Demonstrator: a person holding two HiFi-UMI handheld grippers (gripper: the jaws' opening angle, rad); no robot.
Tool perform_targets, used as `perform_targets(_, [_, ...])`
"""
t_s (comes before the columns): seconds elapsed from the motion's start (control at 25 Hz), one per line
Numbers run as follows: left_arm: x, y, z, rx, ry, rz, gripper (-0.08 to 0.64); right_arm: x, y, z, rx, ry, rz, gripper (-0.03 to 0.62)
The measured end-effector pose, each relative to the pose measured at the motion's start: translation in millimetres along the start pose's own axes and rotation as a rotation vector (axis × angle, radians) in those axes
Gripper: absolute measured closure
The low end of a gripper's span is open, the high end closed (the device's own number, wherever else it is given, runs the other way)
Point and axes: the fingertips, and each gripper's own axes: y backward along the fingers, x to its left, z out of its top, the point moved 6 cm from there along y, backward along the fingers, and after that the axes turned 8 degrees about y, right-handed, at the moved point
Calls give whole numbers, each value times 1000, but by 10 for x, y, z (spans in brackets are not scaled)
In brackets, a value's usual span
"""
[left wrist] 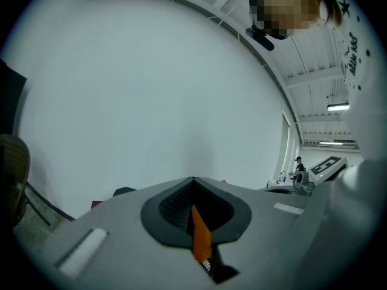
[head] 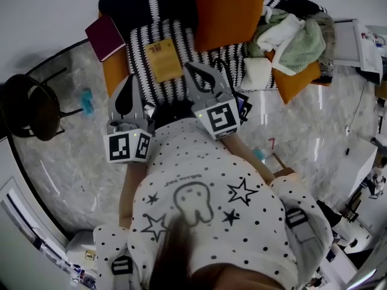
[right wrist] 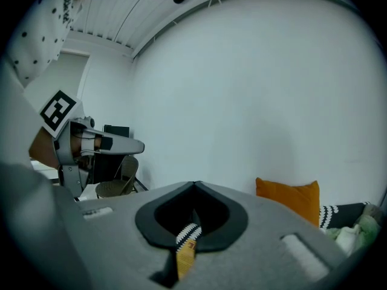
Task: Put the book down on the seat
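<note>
A yellow book lies flat on the black-and-white patterned seat, free of both grippers. A maroon book rests at the seat's left end. My left gripper is held close to my chest, short of the seat's front left edge, shut and empty; in its own view the left gripper faces a white wall. My right gripper points over the seat just right of the yellow book, shut with nothing in it. In the right gripper view a sliver of the book shows behind the closed jaws.
An orange cushion leans on the seat back, and a pile of white and green cloth covers the right end. A black round stool stands on the marble floor at the left. A table with papers is at the right.
</note>
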Motion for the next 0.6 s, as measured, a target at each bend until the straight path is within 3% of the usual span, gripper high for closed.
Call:
perform_targets(0.32, [-110,38,-262,86,-17,-50,558,-13,82,-93,22,-32,7,598])
perform_targets(0.6, [-67,-11,-310,88,31,-7,557,-24,81,-229,51,-70,37,598])
